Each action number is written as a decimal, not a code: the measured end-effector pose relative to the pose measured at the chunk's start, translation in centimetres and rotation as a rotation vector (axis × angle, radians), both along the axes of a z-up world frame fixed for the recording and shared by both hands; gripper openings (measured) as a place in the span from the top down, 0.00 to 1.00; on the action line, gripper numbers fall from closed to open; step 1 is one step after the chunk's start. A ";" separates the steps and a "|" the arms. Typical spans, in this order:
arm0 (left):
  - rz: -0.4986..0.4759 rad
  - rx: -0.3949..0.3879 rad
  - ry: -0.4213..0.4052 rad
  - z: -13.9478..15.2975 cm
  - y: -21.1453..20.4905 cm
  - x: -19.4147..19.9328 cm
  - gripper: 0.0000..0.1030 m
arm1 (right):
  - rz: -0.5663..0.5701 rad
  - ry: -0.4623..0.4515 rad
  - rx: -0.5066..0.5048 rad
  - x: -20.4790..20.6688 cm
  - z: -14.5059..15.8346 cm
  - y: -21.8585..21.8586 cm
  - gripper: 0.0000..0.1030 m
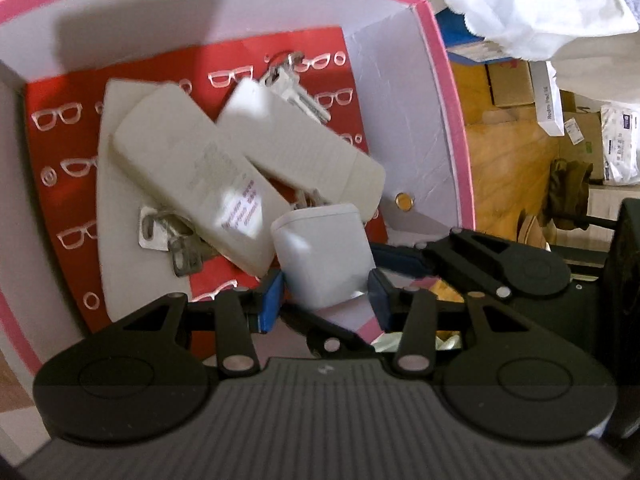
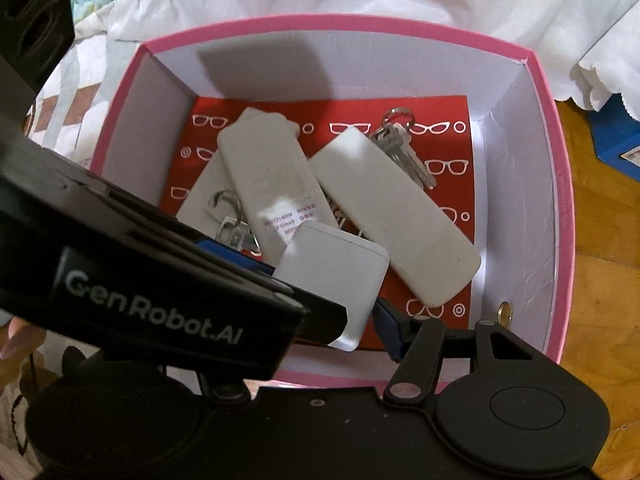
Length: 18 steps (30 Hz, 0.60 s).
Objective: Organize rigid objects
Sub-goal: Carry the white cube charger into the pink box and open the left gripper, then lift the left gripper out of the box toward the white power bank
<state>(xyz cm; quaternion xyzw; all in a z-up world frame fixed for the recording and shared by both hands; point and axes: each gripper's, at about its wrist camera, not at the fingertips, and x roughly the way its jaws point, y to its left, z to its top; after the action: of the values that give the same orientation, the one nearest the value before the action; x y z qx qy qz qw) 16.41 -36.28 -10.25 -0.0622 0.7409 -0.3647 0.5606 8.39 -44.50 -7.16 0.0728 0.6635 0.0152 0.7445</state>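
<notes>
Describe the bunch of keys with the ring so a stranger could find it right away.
Look inside the pink box, on its red glasses-print lining. The bunch of keys lies near the far wall, beside the right-hand white remote. Unlike the other metal bits, it lies uncovered with its round ring showing.

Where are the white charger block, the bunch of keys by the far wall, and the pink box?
white charger block (image 1: 320, 252), left wrist view, on its broad white face.
bunch of keys (image 2: 400, 148), right wrist view, on the key blades.
pink box (image 2: 340, 22), right wrist view, on its far rim.
</notes>
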 end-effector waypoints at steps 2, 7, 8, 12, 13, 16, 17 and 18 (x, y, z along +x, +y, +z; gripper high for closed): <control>0.005 0.002 0.004 -0.5 -0.3 -0.2 0.60 | 0.018 0.011 -0.024 0.4 -0.7 0.0 0.35; 0.019 0.009 0.027 -1.9 -0.7 -0.4 0.72 | 0.025 0.017 -0.073 0.2 -1.0 -0.4 0.35; 0.015 0.013 0.035 -2.1 -0.7 -0.5 0.72 | 0.014 0.011 -0.069 0.1 -0.9 -0.7 0.35; -0.027 0.002 -0.072 0.2 -0.5 -1.0 0.72 | -0.019 -0.038 -0.037 -0.9 0.7 -0.9 0.35; -0.054 0.005 -0.138 1.4 -0.4 -1.3 0.71 | -0.023 -0.062 -0.031 -1.2 1.1 -0.8 0.35; -0.110 -0.001 -0.301 5.1 0.4 -1.7 0.68 | -0.051 -0.178 -0.008 -2.8 2.8 -0.6 0.34; -0.119 -0.013 -0.324 6.2 1.0 -1.8 0.68 | -0.062 -0.219 0.004 -3.5 3.6 -0.2 0.34; -0.124 -0.026 -0.333 7.2 1.7 -1.7 0.68 | -0.067 -0.263 0.016 -4.4 4.4 0.3 0.34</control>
<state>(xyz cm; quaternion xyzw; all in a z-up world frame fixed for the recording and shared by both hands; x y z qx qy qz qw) 14.74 -34.57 -3.04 0.0374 0.6353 -0.4135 0.6511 3.99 -44.24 -2.75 0.0982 0.5574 0.0047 0.8244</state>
